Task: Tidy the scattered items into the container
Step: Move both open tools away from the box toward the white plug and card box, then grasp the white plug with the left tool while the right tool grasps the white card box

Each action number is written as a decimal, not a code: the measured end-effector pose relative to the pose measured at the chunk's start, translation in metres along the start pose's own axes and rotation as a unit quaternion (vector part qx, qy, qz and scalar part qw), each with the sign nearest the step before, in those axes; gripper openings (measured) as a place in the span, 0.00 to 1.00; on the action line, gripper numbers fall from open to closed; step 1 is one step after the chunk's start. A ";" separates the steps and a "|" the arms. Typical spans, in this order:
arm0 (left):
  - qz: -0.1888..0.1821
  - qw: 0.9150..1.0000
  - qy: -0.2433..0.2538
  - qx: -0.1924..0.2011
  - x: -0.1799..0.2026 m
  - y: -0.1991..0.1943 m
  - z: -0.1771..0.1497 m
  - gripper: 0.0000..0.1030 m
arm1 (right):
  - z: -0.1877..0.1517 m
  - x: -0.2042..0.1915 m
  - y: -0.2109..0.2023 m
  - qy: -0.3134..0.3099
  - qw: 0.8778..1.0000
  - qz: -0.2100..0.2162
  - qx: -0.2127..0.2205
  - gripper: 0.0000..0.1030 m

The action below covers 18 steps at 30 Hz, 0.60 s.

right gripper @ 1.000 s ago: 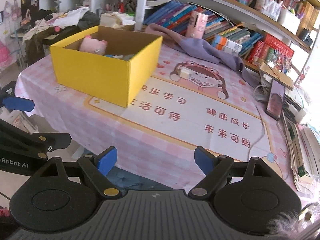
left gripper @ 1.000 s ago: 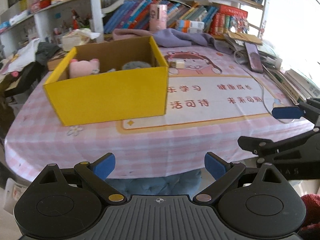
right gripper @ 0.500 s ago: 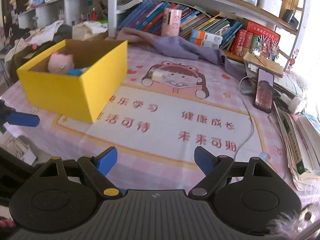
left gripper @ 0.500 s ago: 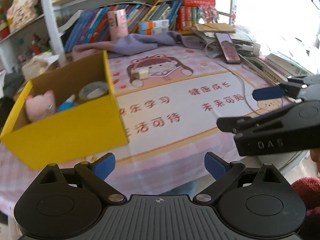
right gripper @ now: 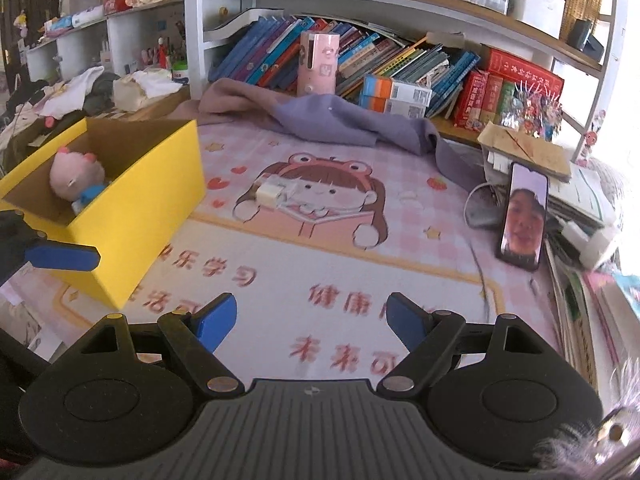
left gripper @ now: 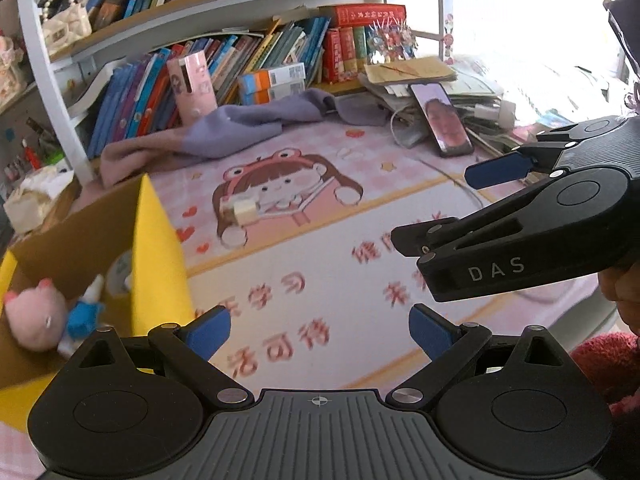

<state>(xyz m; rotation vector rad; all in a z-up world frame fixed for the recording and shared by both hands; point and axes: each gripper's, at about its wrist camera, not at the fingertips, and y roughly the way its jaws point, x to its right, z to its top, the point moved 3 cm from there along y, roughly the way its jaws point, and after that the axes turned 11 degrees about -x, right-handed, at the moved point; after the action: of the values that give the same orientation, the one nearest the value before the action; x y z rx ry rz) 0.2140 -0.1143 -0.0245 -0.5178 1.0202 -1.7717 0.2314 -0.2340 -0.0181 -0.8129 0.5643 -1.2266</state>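
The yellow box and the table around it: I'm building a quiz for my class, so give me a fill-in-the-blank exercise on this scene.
1. The pink plush pig lies inside the ____ box.
2. The small white charger block lies on the printed ____.
3. The phone leans with its screen switched ____.

Missing words: yellow; tablecloth; on
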 end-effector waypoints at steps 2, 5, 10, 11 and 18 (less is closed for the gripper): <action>0.004 1.000 -0.003 0.000 0.003 0.006 0.011 0.95 | 0.007 0.011 0.005 -0.002 1.000 0.005 0.003 0.79; 0.016 1.000 -0.012 0.002 0.007 0.016 0.028 0.95 | 0.017 0.027 0.013 -0.005 1.000 0.015 0.007 0.78; 0.045 0.998 -0.032 0.000 0.006 0.033 0.052 0.95 | 0.035 0.053 0.028 -0.004 0.999 0.039 0.016 0.71; 0.050 0.998 -0.038 -0.001 0.005 0.037 0.057 0.95 | 0.038 0.058 0.032 -0.004 0.999 0.046 0.017 0.70; 0.068 0.991 -0.117 -0.006 -0.010 0.062 0.079 0.93 | 0.066 0.080 0.060 0.004 0.996 0.088 0.019 0.67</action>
<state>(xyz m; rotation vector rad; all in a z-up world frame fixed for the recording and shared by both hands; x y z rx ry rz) 0.3091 -0.1475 -0.0308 -0.6330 0.8801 -1.5445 0.3375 -0.2879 -0.0222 -0.7121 0.6044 -1.0761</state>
